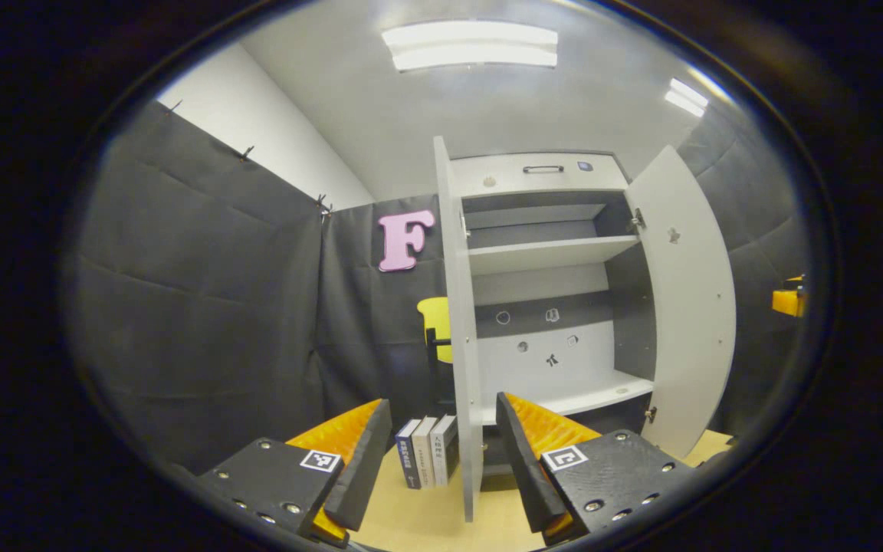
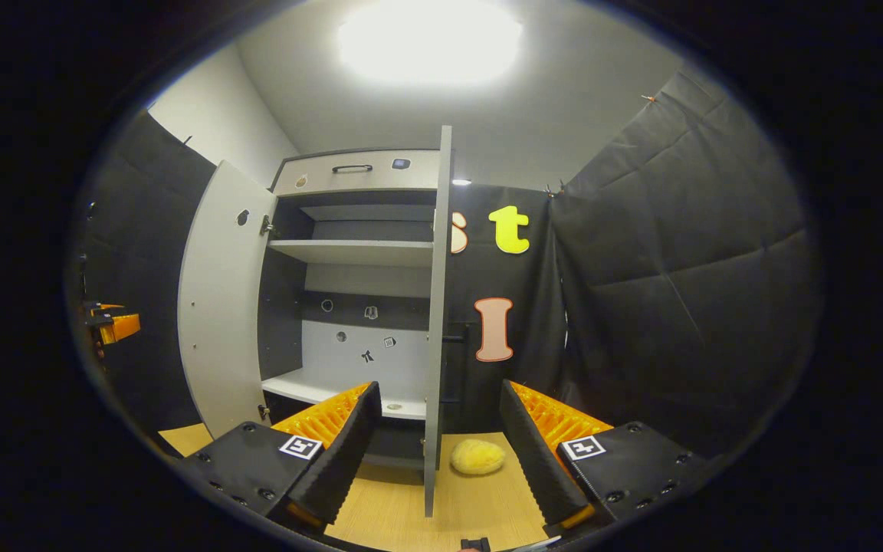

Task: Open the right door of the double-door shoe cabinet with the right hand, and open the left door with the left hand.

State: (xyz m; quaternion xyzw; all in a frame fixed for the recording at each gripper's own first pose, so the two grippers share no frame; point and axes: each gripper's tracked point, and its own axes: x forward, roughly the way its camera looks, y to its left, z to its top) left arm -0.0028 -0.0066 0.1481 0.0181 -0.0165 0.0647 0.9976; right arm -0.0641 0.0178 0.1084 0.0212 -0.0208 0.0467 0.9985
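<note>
Booth: black cloth walls, white ceiling with lit light panels (image 1: 471, 46); pale wooden tabletop (image 1: 426, 521) under everything.

Shoe cabinet (image 1: 545, 299): grey-white double-door unit standing at the far side of the tabletop, at 12 o'clock in both views; top drawer front with a dark handle (image 1: 543, 169); inside, an upper shelf (image 1: 549, 253), a lower shelf (image 1: 572, 395), and a dark band across the back panel carrying small stickers.

Left door (image 1: 461, 337): swung out toward the camera, seen edge-on in the left gripper view; its lower edge sits between the left gripper's fingers, no contact visible.

Right door (image 2: 436, 322): likewise swung out, edge-on in the right gripper view, its lower edge between the right gripper's fingers, no contact visible; in the left gripper view it shows as a broad curved panel at 2 o'clock.

Left gripper (image 1: 441, 460): jaws spread wide, nothing held; also visible at 9 o'clock in the right gripper view.

Right gripper (image 2: 435, 448): jaws spread wide, nothing held; also visible at 3 o'clock in the left gripper view.

Books (image 1: 426, 451): three, upright, spines outward, on the tabletop just left of the left door.

Yellow sponge-like lump (image 2: 478, 456): on the tabletop just right of the right door's lower edge.
</note>
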